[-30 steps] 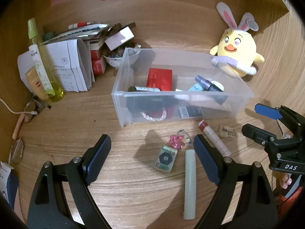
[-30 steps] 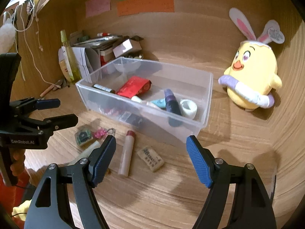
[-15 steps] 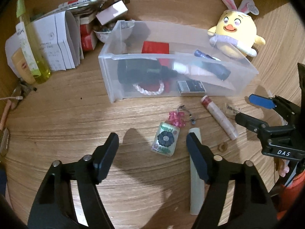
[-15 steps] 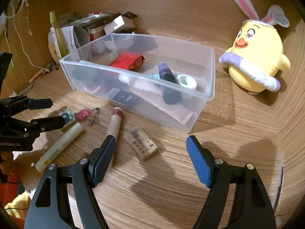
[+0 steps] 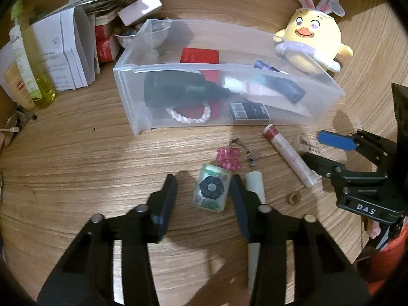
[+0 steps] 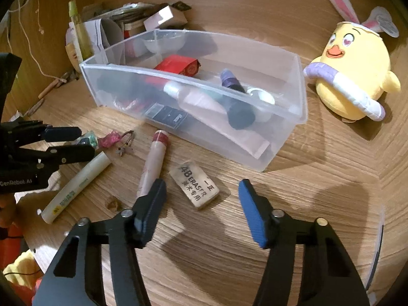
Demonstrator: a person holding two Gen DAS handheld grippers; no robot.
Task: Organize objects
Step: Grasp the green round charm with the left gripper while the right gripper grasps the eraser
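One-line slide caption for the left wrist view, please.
Open left gripper straddles a flower-print charm on the wooden desk, near the clear storage bin.

The table [image 5: 76, 158] is light wood with a streaked grain. The bin [image 6: 280, 137] is clear, frosted plastic. The plush chick [image 6: 354, 76] is yellow with an orange beak and pink-lined white ears. The charm [image 5: 211, 191] is pale green with a dark blue flower; its beads [image 5: 228, 158] are pink. The eraser [image 6: 197, 185] is beige with black print.
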